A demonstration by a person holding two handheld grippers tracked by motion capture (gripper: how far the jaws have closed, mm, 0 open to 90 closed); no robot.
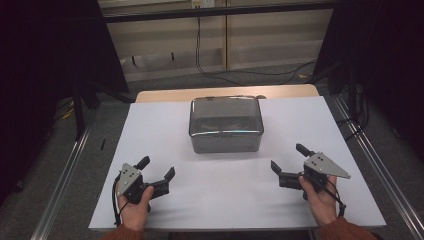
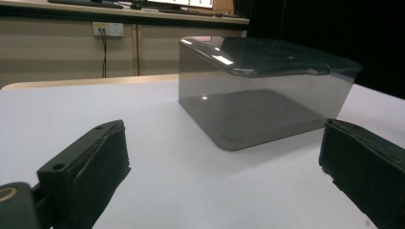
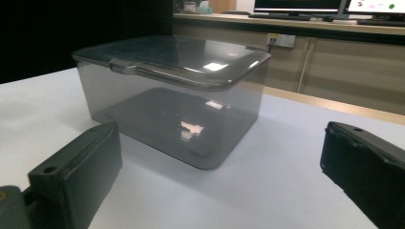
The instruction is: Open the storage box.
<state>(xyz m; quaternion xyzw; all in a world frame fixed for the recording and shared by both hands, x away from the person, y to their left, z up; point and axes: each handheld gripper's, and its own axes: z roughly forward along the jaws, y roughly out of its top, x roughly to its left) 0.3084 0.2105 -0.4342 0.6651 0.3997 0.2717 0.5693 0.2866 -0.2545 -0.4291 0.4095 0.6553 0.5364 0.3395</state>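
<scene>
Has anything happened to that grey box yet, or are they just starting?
Just starting, it seems. The box sits shut, lid on, mid-table. Both hand-held grippers, left and right, are open on the table, short of it, holding nothing. Reaching and handling the box remain.

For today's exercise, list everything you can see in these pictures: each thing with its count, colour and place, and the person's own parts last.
Lidded box: one, smoky grey see-through plastic, lid on, mid-table toward the far edge.
Table: one, white top, pale wood strip at the far edge.
Wall socket: one, white, on the beige wall behind.
Left gripper: one, black, jaws open, near-left of the table.
Right gripper: one, black, jaws open, near-right.
Hands: two, holding the grippers.
</scene>
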